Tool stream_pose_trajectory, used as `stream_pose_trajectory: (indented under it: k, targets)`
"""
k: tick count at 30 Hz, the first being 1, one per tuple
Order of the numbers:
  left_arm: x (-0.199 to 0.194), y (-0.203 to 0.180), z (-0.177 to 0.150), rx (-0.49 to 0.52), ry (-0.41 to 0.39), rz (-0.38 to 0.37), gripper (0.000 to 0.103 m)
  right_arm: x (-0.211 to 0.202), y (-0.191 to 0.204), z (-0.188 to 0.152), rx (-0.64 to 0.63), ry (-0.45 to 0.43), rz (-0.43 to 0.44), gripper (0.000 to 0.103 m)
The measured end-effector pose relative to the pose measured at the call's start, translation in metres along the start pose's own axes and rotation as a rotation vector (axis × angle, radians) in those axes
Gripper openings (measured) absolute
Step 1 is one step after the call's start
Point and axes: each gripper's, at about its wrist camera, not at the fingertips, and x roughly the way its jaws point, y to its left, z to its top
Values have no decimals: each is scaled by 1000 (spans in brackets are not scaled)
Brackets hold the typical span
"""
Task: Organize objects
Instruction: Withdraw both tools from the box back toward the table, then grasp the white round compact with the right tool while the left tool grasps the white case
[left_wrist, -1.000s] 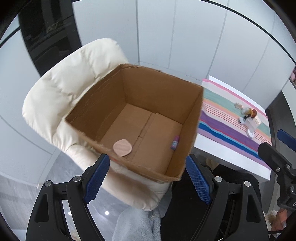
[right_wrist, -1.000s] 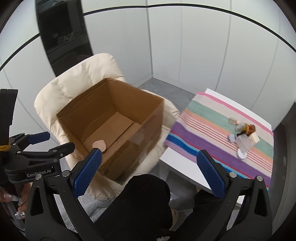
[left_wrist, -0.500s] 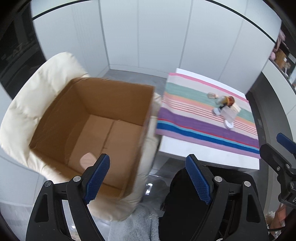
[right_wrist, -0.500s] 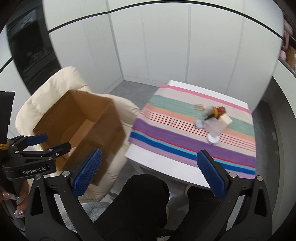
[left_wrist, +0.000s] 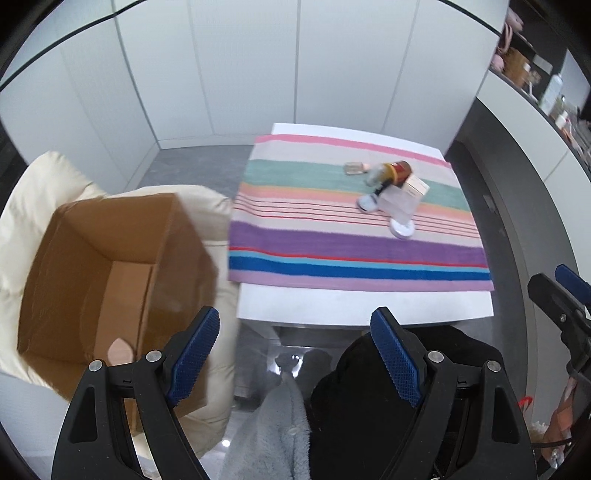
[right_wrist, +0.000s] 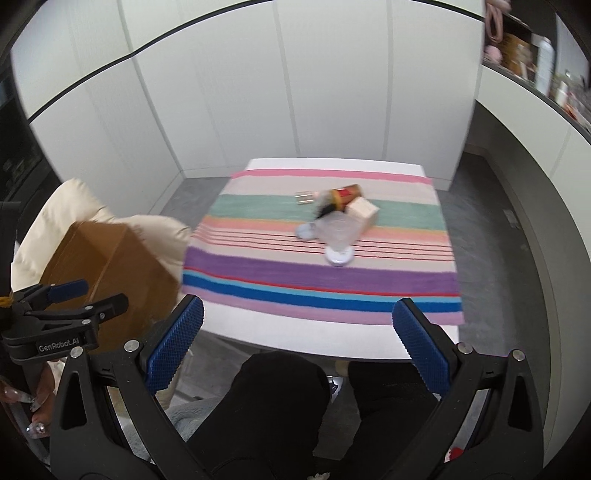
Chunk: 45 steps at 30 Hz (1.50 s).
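An open brown cardboard box (left_wrist: 110, 266) sits on a cream padded chair (left_wrist: 33, 192) at the left. Both the left gripper (left_wrist: 295, 354) and right gripper (right_wrist: 295, 332) hang spread wide, empty. Small jumbled bottles and a carton (right_wrist: 336, 218) lie on the striped cloth (right_wrist: 321, 273) covering the white table (left_wrist: 369, 306).

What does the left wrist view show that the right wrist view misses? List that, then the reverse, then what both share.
Only the left wrist view looks into the open cardboard box, where a pinkish oval item lies on the floor of the box.

Only the right wrist view shows the box's closed outer side, and the person's hand with long decorated nails.

Both show the cream chair under the box, the striped cloth on the white table, and the cluster of small items on it. Each view also catches the other gripper: right gripper, left gripper, both open and empty.
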Motion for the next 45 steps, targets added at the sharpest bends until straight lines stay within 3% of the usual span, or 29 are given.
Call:
stream_pose_trajectory:
  k: [7,16,26,29,34,38,41,45]
  targets:
    - [16,-28,20,38,13,-13,86,15,-37,2,49,17,-36,103]
    - [35,-43,55,69,-30,22,86,45,-61,10,62,41,-57,103]
    - [91,-71,80,125,36,29,87,89,-93,21,29,43,-81,103]
    - [116,-85,82,180,69,42,87,112,-107,22,40,68,-99,103]
    - [154,-95,89,197,137,11,87,153,-122,22,84,96,-43,103]
    - [185,-98,100,209,135,-10,87,195,-119,16,63,90,9,103]
    - [221,-93,115,187,128,-48,88,249,-111,13,21,109,56,103]
    - [263,-86,126,166,146,-71,88,309,-92,13,-39,157,38,103]
